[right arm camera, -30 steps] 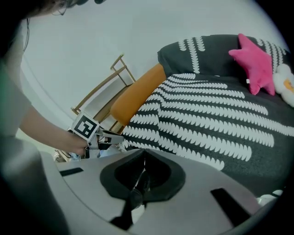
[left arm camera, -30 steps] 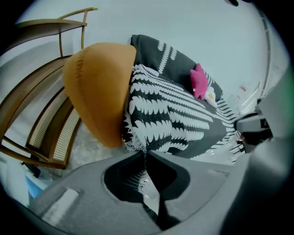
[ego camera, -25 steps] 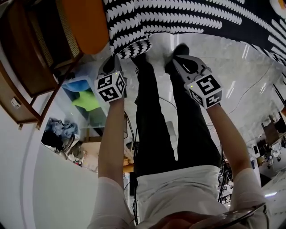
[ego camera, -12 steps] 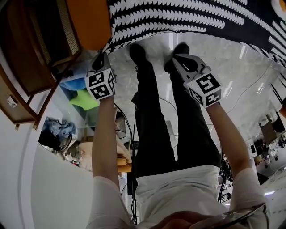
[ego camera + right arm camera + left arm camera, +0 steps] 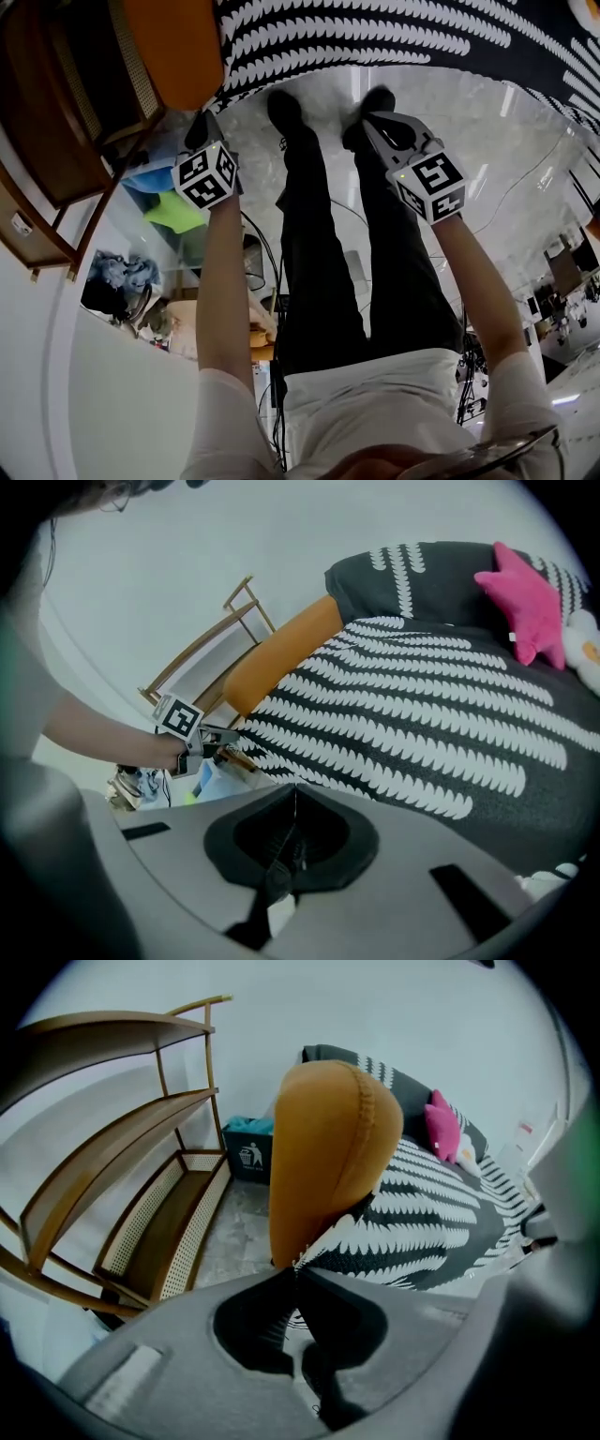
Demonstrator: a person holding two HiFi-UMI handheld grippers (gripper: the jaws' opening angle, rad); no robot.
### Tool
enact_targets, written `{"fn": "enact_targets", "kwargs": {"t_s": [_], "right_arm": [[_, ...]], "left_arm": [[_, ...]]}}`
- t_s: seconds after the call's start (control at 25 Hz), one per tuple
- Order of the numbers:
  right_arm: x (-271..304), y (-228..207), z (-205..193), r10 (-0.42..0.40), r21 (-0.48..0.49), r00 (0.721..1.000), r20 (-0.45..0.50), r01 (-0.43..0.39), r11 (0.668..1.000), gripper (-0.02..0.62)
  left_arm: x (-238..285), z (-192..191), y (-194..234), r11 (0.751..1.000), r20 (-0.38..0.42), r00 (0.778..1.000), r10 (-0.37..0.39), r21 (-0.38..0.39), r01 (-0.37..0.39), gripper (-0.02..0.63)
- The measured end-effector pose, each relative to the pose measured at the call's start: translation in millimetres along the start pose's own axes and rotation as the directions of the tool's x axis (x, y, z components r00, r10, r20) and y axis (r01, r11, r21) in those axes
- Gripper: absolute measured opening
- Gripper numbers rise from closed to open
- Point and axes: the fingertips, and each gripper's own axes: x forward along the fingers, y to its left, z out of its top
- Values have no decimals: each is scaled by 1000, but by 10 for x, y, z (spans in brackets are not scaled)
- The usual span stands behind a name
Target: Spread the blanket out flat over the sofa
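Tugged a corner of the black-and-white blanket (image 5: 394,37) leftward off the shoe (image 5: 284,108), beside the orange armrest (image 5: 178,47). Grips it in the clenched left claw (image 5: 298,1271), the rest draped over the sofa (image 5: 281,658). Holds the right claw (image 5: 295,787) clenched near the blanket edge.

On my feed the floor is pale grey polished stone (image 5: 487,141) with a marbled look, and bright streaks of light (image 5: 511,98) reflect off it on the right. At the far left a brown wooden shelf rack with curved tiers and woven cane panels (image 5: 141,1204) stands against a plain white wall (image 5: 281,1007). Beyond the rack I see a dark waste bin with a white pictogram (image 5: 248,1159).
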Motion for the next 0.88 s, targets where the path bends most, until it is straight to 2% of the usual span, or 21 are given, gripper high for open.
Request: {"fn": "enact_targets", "kwargs": {"t_s": [0.28,0.32,0.36,0.44,0.88], "right_arm": [[25,-13,-24,3,14,1000,13,-3,1000,6],[25,-6,-22,4,15,1000,15,-5,1000,6],[18,-6,-16,5,16,1000,16,-5,1000,6],[-11,-25,1,3,19,1000,13,-3,1000,6],[-422,-136,320,-24,-21,998,53,25,999,6]], "left_arm": [[169,17,-20,1000,-1,1000,15,11,-15,27],[169,17,-36,1000,-2,1000,3,2,-3,64],[168,16,-59,1000,-2,1000,-9,-8,9,159],[155,10,-112,1000,-6,1000,-26,-12,26,214],[-263,146,-431,997,6,997,-75,-22,75,224]]}}
